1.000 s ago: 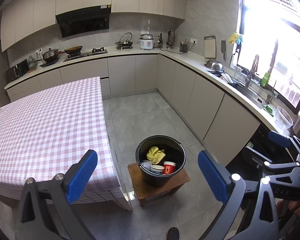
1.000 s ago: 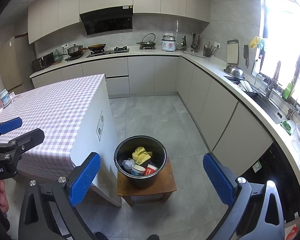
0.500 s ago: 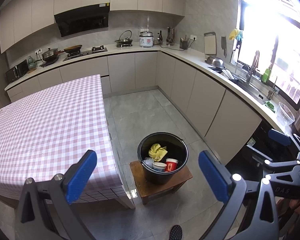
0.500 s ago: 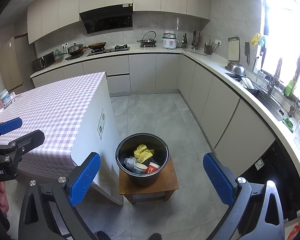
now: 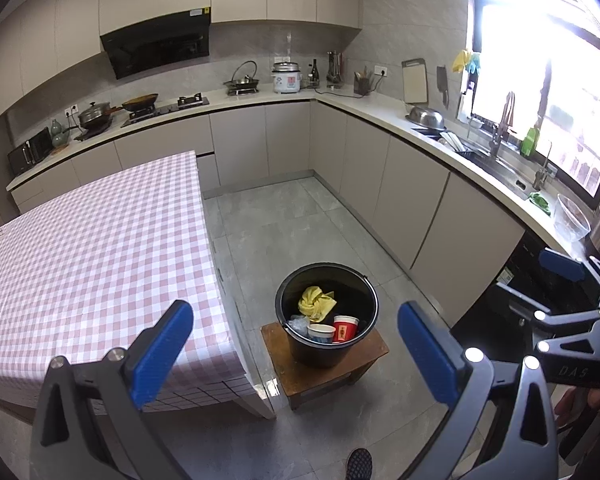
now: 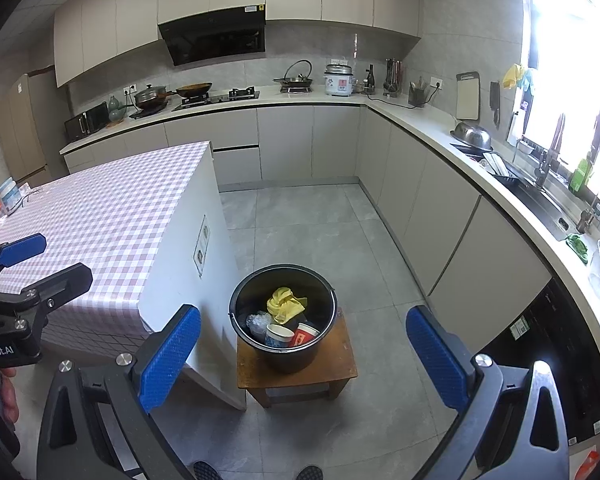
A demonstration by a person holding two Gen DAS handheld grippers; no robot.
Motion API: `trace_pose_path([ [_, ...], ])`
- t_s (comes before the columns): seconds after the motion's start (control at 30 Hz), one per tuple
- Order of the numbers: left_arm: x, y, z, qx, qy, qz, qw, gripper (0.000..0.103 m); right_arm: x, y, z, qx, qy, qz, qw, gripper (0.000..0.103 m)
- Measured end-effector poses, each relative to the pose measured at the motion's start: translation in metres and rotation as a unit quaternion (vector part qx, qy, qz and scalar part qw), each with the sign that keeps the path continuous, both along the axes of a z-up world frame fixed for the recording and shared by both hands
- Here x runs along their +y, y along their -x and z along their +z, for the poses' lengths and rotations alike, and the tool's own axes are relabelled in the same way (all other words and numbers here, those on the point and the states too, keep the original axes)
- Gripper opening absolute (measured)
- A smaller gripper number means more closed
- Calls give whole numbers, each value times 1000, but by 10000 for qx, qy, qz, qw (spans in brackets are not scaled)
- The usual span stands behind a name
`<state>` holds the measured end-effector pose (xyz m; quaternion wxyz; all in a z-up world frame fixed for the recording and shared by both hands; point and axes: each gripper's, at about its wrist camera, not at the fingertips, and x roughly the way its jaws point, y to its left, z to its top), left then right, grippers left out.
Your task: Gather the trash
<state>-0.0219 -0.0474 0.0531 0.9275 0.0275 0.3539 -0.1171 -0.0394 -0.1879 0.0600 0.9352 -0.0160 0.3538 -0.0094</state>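
A black bucket (image 5: pixel 326 312) (image 6: pixel 282 316) stands on a low wooden stool (image 5: pixel 324 354) (image 6: pixel 296 368) beside the table. Inside it lie a crumpled yellow wrapper (image 5: pixel 316 303) (image 6: pixel 285 305), a red paper cup (image 5: pixel 345 328) (image 6: pixel 305 334), a white-and-blue cup (image 5: pixel 321 333) (image 6: pixel 279 336) and a clear plastic wad (image 6: pixel 258 321). My left gripper (image 5: pixel 296 352) hovers open and empty, well above and in front of the bucket. My right gripper (image 6: pixel 304 354) is likewise open and empty, held high over the stool.
The table with a pink checked cloth (image 5: pixel 80 248) (image 6: pixel 100 216) fills the left side. Cabinets and a counter (image 5: pixel 420 148) run along the back and right, with a sink (image 6: pixel 536 196). Grey tiled floor (image 5: pixel 292 224) lies between. Shoe tips (image 6: pixel 256 472) show below.
Both views have drifted slightly back and up, so the bucket sits a little farther off. Both grippers stay open and empty.
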Motion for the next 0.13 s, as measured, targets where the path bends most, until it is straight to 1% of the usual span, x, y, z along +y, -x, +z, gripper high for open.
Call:
trace_pose_path([
  [0.13,1,-1,-3,75,7,35,10000,102,1,-1,-1,25,-11,-16,10000,103],
])
